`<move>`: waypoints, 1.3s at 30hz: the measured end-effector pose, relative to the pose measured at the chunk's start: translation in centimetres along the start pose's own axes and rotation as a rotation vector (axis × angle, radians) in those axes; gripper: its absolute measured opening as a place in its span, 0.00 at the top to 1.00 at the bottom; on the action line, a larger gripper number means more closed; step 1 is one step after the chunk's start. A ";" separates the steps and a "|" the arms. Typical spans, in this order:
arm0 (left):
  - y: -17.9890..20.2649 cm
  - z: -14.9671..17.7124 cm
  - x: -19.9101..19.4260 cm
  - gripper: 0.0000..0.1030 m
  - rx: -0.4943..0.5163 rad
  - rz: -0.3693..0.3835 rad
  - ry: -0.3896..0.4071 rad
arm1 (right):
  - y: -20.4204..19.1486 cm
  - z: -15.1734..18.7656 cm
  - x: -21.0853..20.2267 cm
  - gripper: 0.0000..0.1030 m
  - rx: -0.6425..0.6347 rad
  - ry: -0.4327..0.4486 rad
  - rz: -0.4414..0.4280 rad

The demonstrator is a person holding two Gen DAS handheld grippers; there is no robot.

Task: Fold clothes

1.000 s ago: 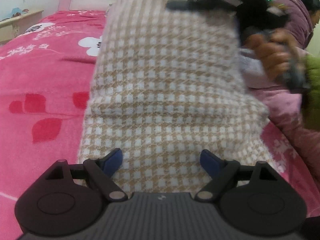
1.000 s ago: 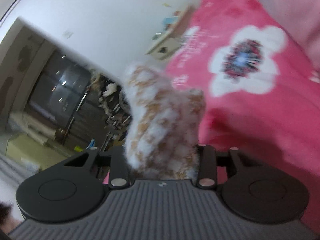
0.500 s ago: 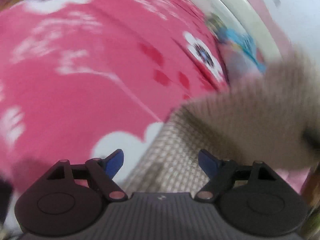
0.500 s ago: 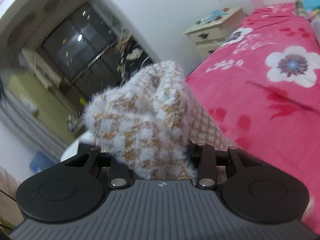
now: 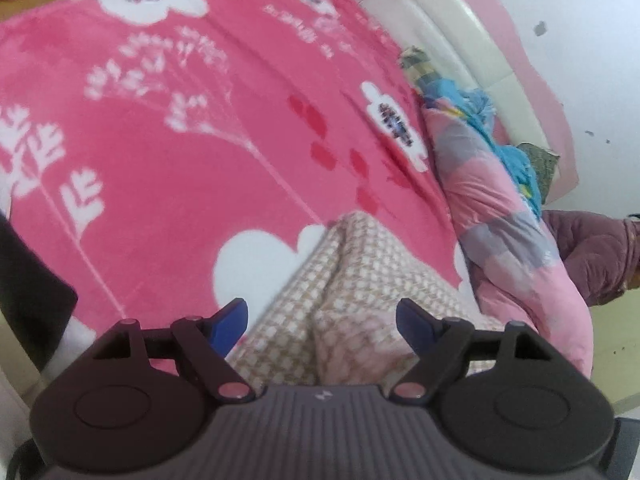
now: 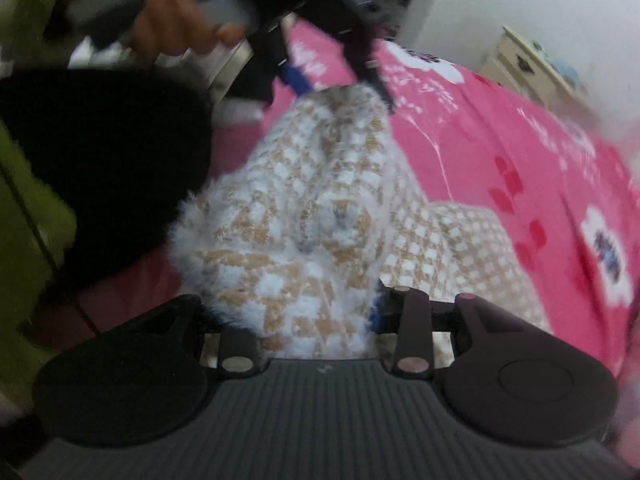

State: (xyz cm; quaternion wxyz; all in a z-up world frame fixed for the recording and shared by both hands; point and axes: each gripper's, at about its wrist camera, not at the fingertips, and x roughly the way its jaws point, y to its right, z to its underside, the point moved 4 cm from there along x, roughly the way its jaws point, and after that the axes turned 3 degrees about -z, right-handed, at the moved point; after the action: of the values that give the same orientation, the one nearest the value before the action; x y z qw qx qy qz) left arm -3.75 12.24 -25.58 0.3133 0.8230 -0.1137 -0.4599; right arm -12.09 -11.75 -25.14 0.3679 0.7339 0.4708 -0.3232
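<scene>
We've got the right gripper [image 6: 304,316] clamped on a thick bunch of the fuzzy checked sweater [image 6: 320,208], its fingers narrowed around a wad of the beige-and-white knit, and we judge that bunch is held up so a fold can be carried over the rest of the garment, which trails down onto the bed. Our left gripper [image 5: 322,320] stands with its blue-tipped fingers [image 5: 230,322] wide apart and nothing pressed between them, hanging just above the sweater's lower part (free, we'd say, to pin or take a new edge). From the right wrist view we see that same left gripper [image 6: 332,76] above the far end of the knit, a hand [image 6: 180,28] wrapped round its handle. The sweater lies on a pink blanket [image 5: 160,152] printed with white flowers and red petals, covering the bed. Along one side runs a rolled quilt [image 5: 492,216] in pink, grey and blue, with a padded headboard [image 5: 460,28] against a white wall, and a pale nightstand [image 6: 528,68] sits beyond the bed's corner.
</scene>
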 end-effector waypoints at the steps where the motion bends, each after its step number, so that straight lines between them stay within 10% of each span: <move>1: 0.3 0.1 0.0 0.20 0.017 0.004 0.003 | -0.3 0.0 -0.2 0.67 -0.035 -0.008 0.013; 10: 1.6 2.8 2.1 0.17 0.174 -0.022 -0.125 | -6.3 1.6 -1.6 0.55 -0.380 -0.134 0.191; 16: 0.7 3.2 1.2 0.17 0.215 -0.042 -0.162 | -4.0 1.3 -8.4 0.52 0.049 -0.065 0.053; 23: 1.0 4.4 0.4 0.17 0.260 -0.030 -0.174 | 2.8 1.2 -13.4 0.54 0.840 0.250 -0.119; 30: 1.5 5.7 0.4 0.15 0.324 -0.021 -0.200 | -0.3 3.5 -2.5 0.58 1.099 -0.062 -0.128; 33: 1.6 5.2 0.2 0.17 0.315 0.009 -0.171 | -0.4 2.9 -4.3 0.57 1.097 -0.049 -0.096; 39: 0.6 3.6 2.8 0.17 0.145 0.102 -0.229 | 2.6 6.8 -7.7 0.53 1.508 0.068 -0.010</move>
State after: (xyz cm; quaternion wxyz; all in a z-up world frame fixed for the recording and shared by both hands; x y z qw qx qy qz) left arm -5.15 8.89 -28.50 0.2611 0.7788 -0.2235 -0.5248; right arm -13.22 -21.72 -21.74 -0.2505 0.7943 0.1362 -0.5364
